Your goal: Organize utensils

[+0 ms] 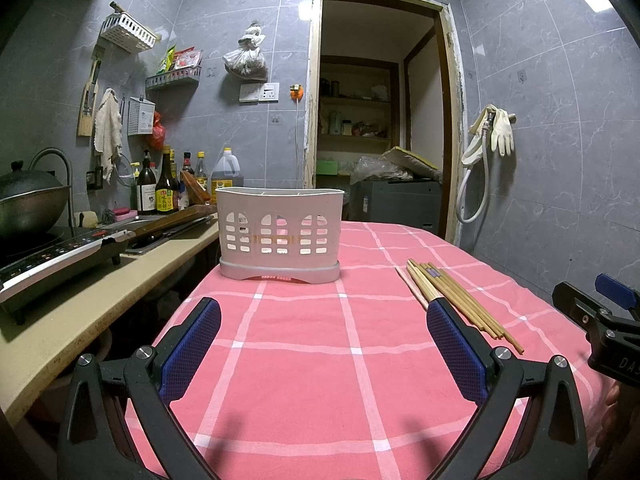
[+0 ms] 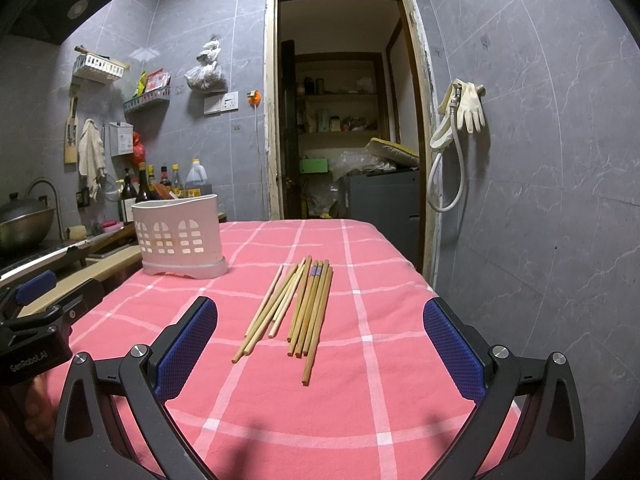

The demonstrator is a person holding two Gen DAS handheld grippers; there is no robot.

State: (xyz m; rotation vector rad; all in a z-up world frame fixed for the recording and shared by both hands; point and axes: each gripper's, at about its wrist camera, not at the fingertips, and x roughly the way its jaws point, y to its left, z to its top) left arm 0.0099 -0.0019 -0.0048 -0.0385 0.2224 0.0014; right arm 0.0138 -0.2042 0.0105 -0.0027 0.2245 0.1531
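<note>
Wooden chopsticks [image 2: 296, 304] loose on pink cloth [image 2: 360, 400], between right fingers [image 2: 452, 344] spread wide, left fingers [image 1: 196, 340] released

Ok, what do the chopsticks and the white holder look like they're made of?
Chopsticks: pale tan with a matte, unlacquered look, so probably bamboo or wood; a few carry a bluish band near the far end. Holder: white, smooth moulded walls with cut-out slots, so it looks like plastic, on a slightly greyer base.

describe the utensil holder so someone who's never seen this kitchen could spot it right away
Find the table with the pink checked cloth. The utensil holder stands upright at its far left corner, by the counter, apart from the loose chopsticks. It is the only white plastic basket on the cloth, with arched cut-out windows and a paler base.
</note>
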